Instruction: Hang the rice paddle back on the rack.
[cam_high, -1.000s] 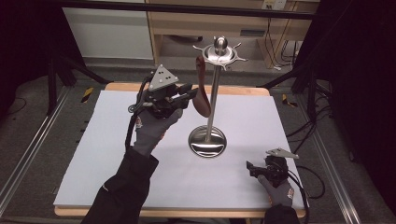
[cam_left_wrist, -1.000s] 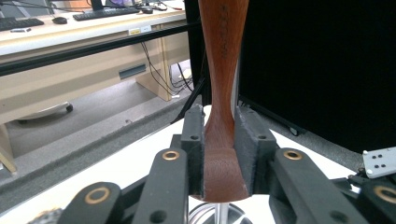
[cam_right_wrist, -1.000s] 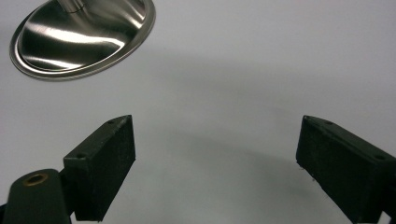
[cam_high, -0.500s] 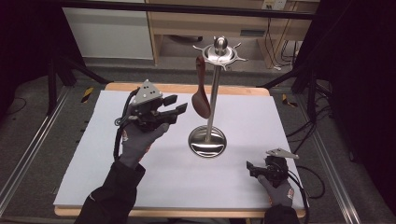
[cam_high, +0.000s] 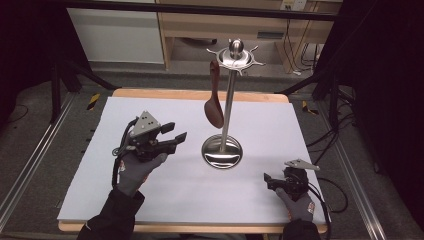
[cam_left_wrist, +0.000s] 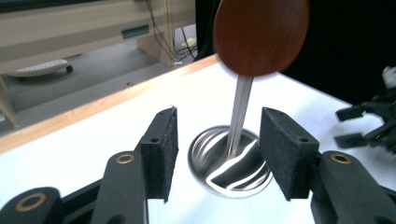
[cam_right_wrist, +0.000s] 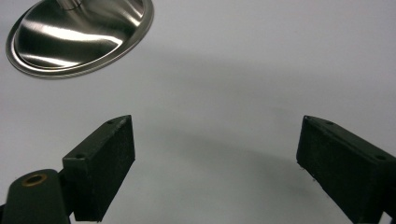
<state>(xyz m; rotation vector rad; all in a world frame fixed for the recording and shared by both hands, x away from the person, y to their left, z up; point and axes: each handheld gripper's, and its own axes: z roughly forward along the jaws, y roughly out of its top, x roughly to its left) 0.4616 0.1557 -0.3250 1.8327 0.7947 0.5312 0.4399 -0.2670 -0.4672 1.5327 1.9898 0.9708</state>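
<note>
Metal stand (cam_high: 223, 115) sits upright near the middle of the white table top (cam_high: 150, 200) with bare surface all round its round base; a brown wooden spoon (cam_high: 214, 102) hangs from the hook ring at the top, bowl down, just beside the pole. Since the frame half a second ago the left gripper (cam_high: 172, 136) has drawn back toward the person's side and sits lower left of the base, jaws spread with nothing between them, while the right gripper (cam_high: 268, 180) rests near the front right corner as before, jaws also spread wide. White sheet lies on a wood-edged table, with grey floor, rails and pale cabinets beyond.
</note>
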